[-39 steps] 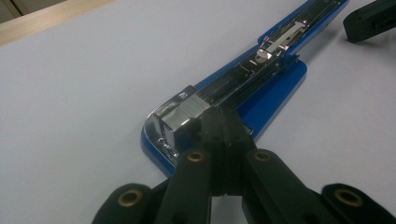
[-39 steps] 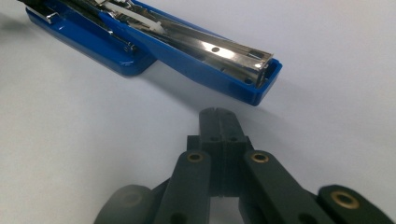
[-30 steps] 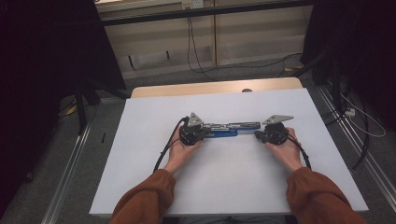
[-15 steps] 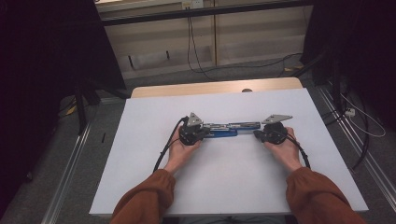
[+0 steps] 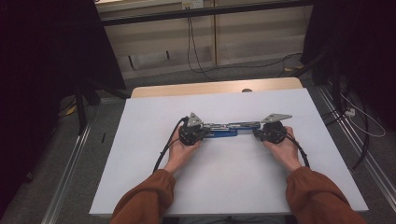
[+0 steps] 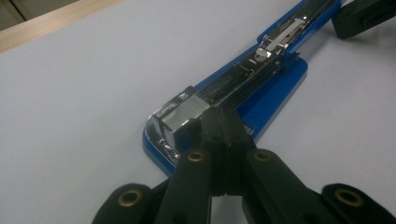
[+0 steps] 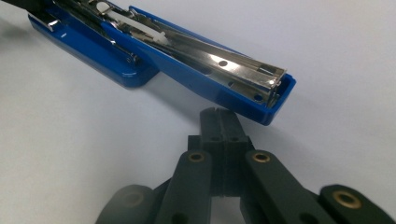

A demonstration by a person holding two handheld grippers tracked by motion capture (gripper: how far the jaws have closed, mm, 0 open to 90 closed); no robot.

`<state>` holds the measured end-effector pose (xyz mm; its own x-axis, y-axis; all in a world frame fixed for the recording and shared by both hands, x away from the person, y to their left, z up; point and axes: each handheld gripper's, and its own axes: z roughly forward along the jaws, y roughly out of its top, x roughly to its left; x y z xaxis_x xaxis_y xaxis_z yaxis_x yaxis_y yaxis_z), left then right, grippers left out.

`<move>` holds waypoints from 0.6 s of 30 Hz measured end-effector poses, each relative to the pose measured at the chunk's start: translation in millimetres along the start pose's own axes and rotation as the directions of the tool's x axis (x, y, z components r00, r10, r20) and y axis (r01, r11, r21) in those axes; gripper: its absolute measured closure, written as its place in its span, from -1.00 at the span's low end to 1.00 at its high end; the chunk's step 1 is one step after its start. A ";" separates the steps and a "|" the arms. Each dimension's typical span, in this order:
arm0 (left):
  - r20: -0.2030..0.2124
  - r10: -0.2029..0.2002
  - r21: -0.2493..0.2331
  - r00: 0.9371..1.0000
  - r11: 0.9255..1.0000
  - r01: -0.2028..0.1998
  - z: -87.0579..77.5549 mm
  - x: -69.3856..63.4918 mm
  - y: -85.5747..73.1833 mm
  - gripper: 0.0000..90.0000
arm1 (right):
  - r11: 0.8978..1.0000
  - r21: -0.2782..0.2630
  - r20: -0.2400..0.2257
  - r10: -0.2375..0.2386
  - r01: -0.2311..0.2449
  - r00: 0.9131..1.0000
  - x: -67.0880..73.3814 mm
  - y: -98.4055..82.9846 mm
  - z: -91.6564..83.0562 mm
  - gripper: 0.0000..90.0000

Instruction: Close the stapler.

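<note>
Blue stapler (image 5: pixel 224 131) lay opened out flat mid-worktop (image 5: pixel 140 154), between your two tools. Left tool (image 6: pixel 219 122) was closed, tips at the staple end, probably touching it; right tool (image 7: pixel 219 122) was closed too, empty, just beside the other end.

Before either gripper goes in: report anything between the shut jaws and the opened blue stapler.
Nothing visible. The left gripper tips already sit at the stapler head; the right gripper tips face its opened arm's end across bare white table.
</note>
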<state>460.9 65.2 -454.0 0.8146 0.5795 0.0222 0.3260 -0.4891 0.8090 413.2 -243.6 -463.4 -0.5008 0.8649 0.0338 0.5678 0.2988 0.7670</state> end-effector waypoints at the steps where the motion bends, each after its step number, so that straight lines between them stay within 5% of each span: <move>1: 0.000 0.000 0.000 1.000 1.000 0.000 -0.1 0.1 0.0 1.00 | 1.000 -0.005 0.001 -0.005 0.005 1.000 0.3 0.4 -0.1 1.00; 18: -0.004 0.004 0.005 1.000 1.000 -0.004 -0.5 -0.2 0.0 1.00 | 1.000 -0.027 0.006 0.006 -0.006 1.000 -0.1 3.1 -1.2 1.00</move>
<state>460.4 65.4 -453.7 0.8139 0.5803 0.0278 0.3254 -0.4950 0.8057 414.3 -243.3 -460.3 -0.4937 0.8689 0.0347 0.5530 0.2829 0.7837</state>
